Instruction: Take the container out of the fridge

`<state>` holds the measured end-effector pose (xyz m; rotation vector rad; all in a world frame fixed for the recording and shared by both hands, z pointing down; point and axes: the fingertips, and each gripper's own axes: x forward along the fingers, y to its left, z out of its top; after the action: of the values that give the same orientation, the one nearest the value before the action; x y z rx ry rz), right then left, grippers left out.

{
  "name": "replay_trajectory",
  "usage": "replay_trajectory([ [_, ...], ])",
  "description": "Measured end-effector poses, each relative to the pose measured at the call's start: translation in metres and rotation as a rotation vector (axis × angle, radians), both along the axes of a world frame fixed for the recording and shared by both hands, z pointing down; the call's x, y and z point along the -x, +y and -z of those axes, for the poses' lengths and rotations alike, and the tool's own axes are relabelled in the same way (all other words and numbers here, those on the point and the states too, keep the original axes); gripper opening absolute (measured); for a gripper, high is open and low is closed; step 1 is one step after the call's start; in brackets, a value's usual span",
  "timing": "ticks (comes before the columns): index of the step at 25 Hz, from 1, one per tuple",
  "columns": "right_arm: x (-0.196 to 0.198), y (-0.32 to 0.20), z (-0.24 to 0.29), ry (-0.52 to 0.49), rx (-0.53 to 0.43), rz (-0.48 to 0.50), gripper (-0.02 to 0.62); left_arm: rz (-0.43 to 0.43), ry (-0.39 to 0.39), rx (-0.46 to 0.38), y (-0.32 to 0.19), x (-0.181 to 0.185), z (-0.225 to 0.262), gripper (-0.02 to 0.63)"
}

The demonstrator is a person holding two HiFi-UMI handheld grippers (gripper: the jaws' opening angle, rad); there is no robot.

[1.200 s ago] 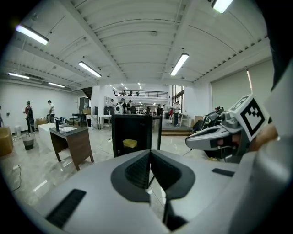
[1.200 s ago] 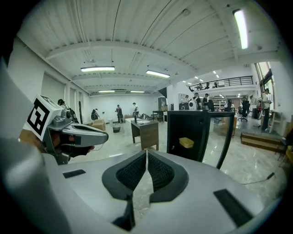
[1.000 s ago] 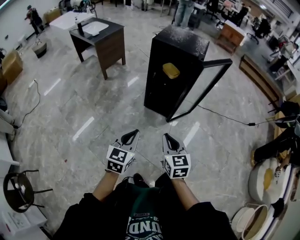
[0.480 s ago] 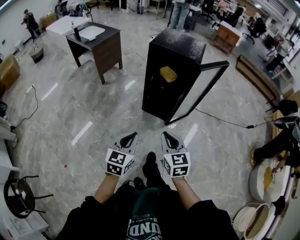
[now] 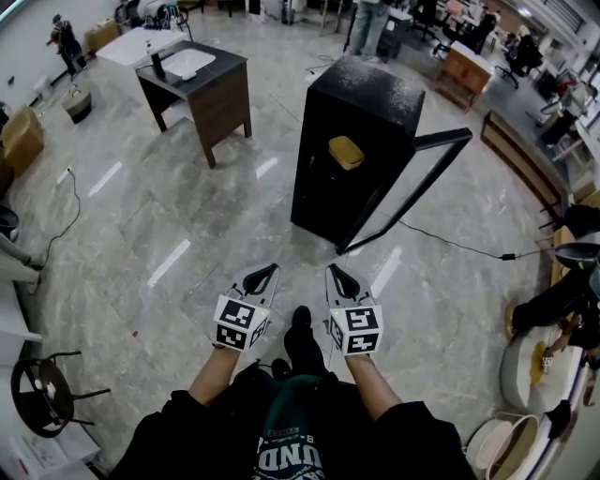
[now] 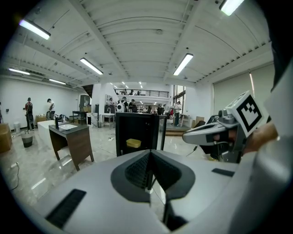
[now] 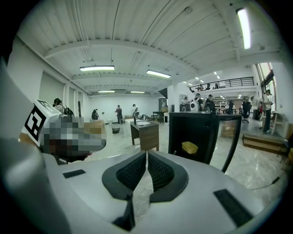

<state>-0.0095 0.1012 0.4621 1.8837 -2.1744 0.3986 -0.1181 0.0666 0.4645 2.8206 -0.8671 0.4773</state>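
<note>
A yellow container (image 5: 346, 152) sits on a shelf inside a small black fridge (image 5: 361, 103) whose glass door (image 5: 412, 187) stands open to the right. The same container (image 6: 133, 143) shows in the left gripper view, and the container (image 7: 189, 147) shows in the right gripper view too. My left gripper (image 5: 272, 269) and right gripper (image 5: 332, 272) are held side by side over the floor, well short of the fridge. Both are shut with nothing between their jaws; the left gripper (image 6: 149, 153) and the right gripper (image 7: 146, 154) both point toward the fridge.
A dark wooden desk (image 5: 202, 86) stands left of the fridge. A black cable (image 5: 450, 242) runs across the marble floor from the fridge to the right. People (image 5: 366, 23) stand behind it. A stool (image 5: 37, 398) is at lower left, round tubs (image 5: 530, 361) at lower right.
I have walked a little toward the fridge, which sits slightly nearer in the head view. A foot has come forward between the grippers. Both grippers stay shut and side by side.
</note>
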Motion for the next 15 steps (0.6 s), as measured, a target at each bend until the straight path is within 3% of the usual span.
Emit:
replay_trajectory([
  [15,-0.028,-0.109,0.006,-0.007,-0.002,0.051,0.037,0.036,-0.021,0.012,-0.096,-0.028,0.003,0.014],
])
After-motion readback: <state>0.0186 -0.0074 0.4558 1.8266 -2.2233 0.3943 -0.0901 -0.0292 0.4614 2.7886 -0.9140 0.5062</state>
